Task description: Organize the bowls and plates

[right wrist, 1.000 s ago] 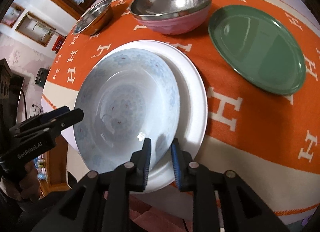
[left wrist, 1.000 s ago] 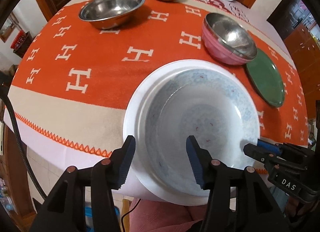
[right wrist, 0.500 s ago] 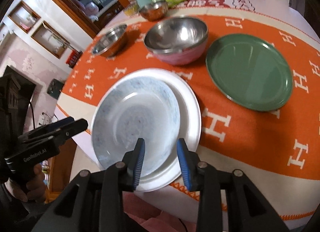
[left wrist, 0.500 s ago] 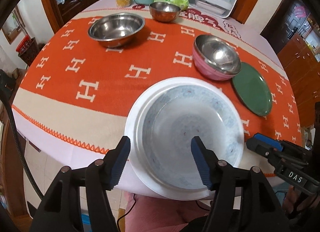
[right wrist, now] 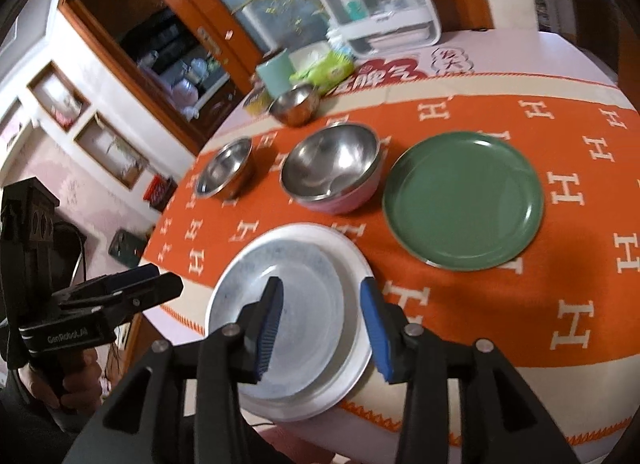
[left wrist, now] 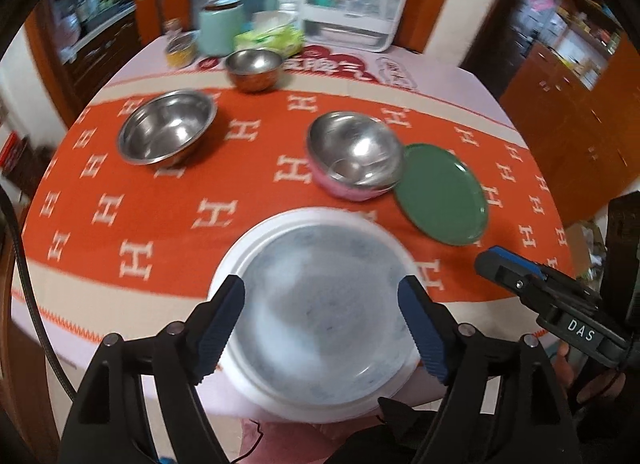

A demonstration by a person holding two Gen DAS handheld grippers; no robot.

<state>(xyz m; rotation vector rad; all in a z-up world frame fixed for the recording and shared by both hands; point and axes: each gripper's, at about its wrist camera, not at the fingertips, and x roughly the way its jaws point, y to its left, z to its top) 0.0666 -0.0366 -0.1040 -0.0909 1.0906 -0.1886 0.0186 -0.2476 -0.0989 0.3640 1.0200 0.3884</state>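
The patterned bowl (left wrist: 320,316) sits nested in the white plate (right wrist: 356,264) at the near edge of the worktop (left wrist: 160,224), on the orange cloth. This pairing reads as done. Both grippers hang above it and touch nothing. The jaws of the left gripper (left wrist: 322,324) have just been opening and stand wide apart, empty. The jaws of the right gripper (right wrist: 320,324) have just been opening and stand partly apart, also empty.

Just beyond the stack, the pink bowl (left wrist: 352,160) stands with its rim touching or overlapping the green plate (left wrist: 444,196). Well apart on the left stands the steel bowl (left wrist: 168,132); the small bowl (left wrist: 254,66) stands at the far side. These four remain loose, so most of the sorting appears outstanding.
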